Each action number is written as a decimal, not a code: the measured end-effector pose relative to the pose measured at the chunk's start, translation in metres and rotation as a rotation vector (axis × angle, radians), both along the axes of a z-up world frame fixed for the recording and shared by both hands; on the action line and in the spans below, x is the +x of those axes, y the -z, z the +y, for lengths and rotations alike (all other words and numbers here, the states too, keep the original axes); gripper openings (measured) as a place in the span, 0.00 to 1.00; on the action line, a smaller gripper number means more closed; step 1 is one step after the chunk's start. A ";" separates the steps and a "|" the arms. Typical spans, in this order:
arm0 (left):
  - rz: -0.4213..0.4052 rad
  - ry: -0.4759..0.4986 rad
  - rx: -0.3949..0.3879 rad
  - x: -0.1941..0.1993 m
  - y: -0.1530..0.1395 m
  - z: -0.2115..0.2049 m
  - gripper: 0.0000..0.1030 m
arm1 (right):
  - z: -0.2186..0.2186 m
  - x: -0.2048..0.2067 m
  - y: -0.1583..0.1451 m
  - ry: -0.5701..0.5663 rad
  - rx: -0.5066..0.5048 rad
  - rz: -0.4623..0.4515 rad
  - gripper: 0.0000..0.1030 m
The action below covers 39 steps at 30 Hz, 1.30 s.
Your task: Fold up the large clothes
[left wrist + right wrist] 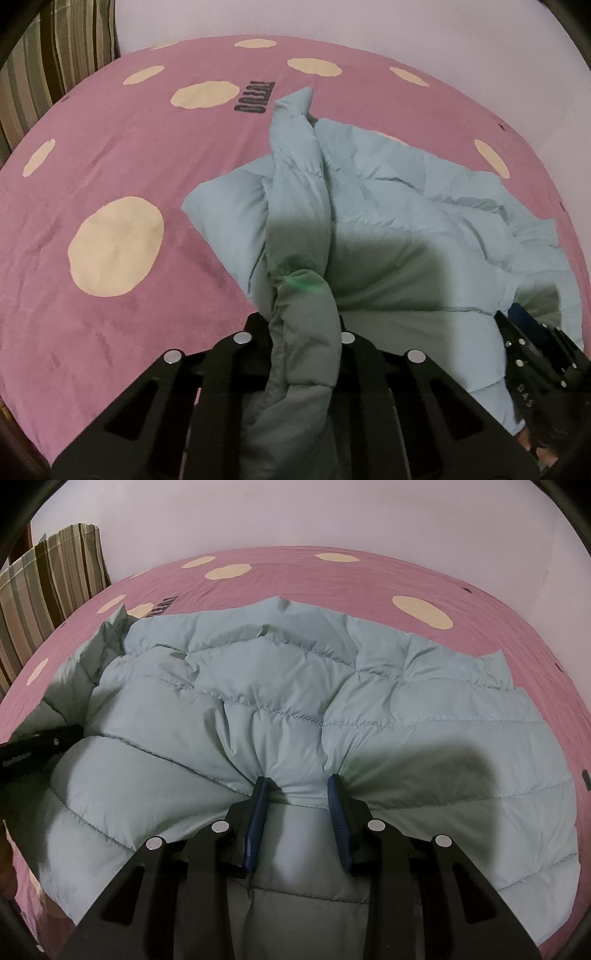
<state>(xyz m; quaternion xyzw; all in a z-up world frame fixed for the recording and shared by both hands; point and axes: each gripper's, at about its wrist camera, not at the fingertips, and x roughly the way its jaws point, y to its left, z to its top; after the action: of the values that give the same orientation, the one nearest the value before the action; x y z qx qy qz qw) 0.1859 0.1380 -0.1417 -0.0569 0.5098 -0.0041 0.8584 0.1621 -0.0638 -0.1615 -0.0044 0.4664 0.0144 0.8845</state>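
Both tongs grip the pale blue puffer jacket (332, 686), which lies spread over the pink spotted bedspread (110, 166). Right gripper (298, 786) pinches a puffed bunch of the near edge between its blue pads (255, 823); left gripper (295, 332) is clamped on a sleeve (295, 177) that runs away from it toward the wall. Folding looks just begun: next, I'd guess, the sleeve wants carrying across the body, which stretches sideways along the bed.
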 end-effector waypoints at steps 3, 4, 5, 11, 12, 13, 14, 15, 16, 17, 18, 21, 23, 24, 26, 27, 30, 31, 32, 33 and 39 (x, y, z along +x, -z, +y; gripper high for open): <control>-0.017 0.000 0.014 -0.005 -0.010 -0.002 0.10 | -0.001 0.000 0.000 -0.001 0.000 0.000 0.33; -0.026 -0.001 0.017 -0.007 -0.016 -0.004 0.10 | -0.001 0.000 0.000 0.000 0.002 -0.001 0.33; -0.033 -0.002 0.019 -0.008 -0.020 -0.005 0.09 | -0.001 0.000 0.000 0.001 0.003 -0.002 0.33; -0.114 0.013 0.041 -0.022 -0.065 -0.025 0.09 | -0.007 -0.004 -0.013 0.007 0.022 -0.031 0.33; -0.128 0.018 0.039 -0.024 -0.073 -0.030 0.09 | -0.011 -0.006 -0.016 0.014 0.029 -0.035 0.33; -0.147 0.026 0.041 -0.027 -0.083 -0.038 0.09 | -0.016 -0.008 -0.023 0.024 0.039 -0.048 0.33; -0.159 0.033 0.044 -0.029 -0.089 -0.044 0.09 | -0.022 -0.011 -0.030 0.033 0.037 -0.065 0.33; -0.172 0.044 0.046 -0.031 -0.097 -0.052 0.09 | -0.026 -0.013 -0.036 0.040 0.029 -0.077 0.33; -0.186 0.058 0.048 -0.033 -0.104 -0.062 0.09 | -0.033 -0.016 -0.043 0.048 0.019 -0.092 0.33; -0.195 0.069 0.052 -0.034 -0.109 -0.070 0.09 | -0.040 -0.018 -0.047 0.058 0.016 -0.101 0.33; -0.210 0.086 0.058 -0.036 -0.115 -0.082 0.09 | -0.051 -0.021 -0.053 0.073 0.016 -0.110 0.33; -0.244 0.135 0.084 -0.040 -0.128 -0.118 0.09 | -0.083 -0.031 -0.063 0.121 0.027 -0.117 0.33; -0.257 0.162 0.100 -0.041 -0.131 -0.142 0.09 | -0.104 -0.038 -0.065 0.152 0.033 -0.119 0.33; -0.259 0.173 0.103 -0.040 -0.131 -0.151 0.09 | -0.116 -0.042 -0.066 0.172 0.033 -0.118 0.33; -0.262 0.202 0.107 -0.040 -0.130 -0.174 0.09 | -0.133 -0.050 -0.065 0.202 0.039 -0.118 0.33; -0.261 0.218 0.110 -0.039 -0.129 -0.187 0.09 | -0.145 -0.054 -0.065 0.221 0.040 -0.118 0.33; -0.258 0.268 0.135 -0.035 -0.119 -0.225 0.09 | -0.170 -0.063 -0.062 0.261 0.042 -0.116 0.33; -0.252 0.280 0.139 -0.034 -0.115 -0.235 0.09 | -0.179 -0.066 -0.061 0.277 0.045 -0.115 0.33; -0.243 0.294 0.139 -0.034 -0.110 -0.245 0.09 | -0.185 -0.068 -0.060 0.287 0.047 -0.111 0.33; -0.232 0.311 0.141 -0.033 -0.103 -0.257 0.09 | -0.193 -0.070 -0.058 0.301 0.048 -0.106 0.33; -0.166 0.387 0.159 -0.034 -0.060 -0.309 0.09 | -0.227 -0.082 -0.045 0.362 0.052 -0.078 0.33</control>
<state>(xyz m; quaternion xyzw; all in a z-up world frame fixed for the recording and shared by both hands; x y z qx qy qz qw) 0.1522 -0.1714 -0.0817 0.1103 0.4374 -0.1333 0.8825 0.0796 -0.2909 -0.1167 0.1019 0.4245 -0.1334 0.8897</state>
